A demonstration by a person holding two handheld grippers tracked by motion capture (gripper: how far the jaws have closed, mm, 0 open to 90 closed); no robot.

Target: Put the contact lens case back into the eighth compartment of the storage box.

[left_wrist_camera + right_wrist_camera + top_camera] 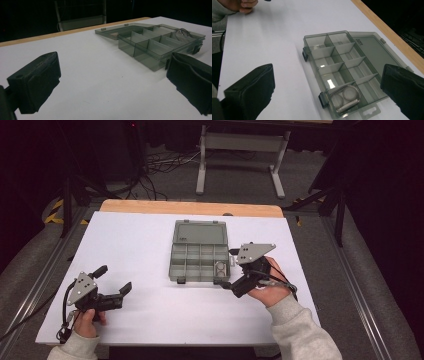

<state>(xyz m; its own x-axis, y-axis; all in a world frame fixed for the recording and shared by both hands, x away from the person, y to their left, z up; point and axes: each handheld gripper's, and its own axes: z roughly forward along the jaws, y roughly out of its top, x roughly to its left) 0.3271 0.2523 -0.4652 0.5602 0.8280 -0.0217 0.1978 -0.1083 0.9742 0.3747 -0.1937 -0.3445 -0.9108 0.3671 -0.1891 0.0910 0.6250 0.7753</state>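
A grey translucent compartment box lies open mid-table, its lid folded flat toward the far side. Its front right compartment holds a small silvery metal piece with two round discs. My right gripper is open beside the box's right end, its jaws spanning that compartment with nothing between them. My left gripper rests open near the table's front left, well apart from the box, with bare table between its jaws.
The white tabletop has a wooden strip along its far edge. Behind it stand a metal frame's legs and floor cables. The other hand shows at the top left of the right gripper view.
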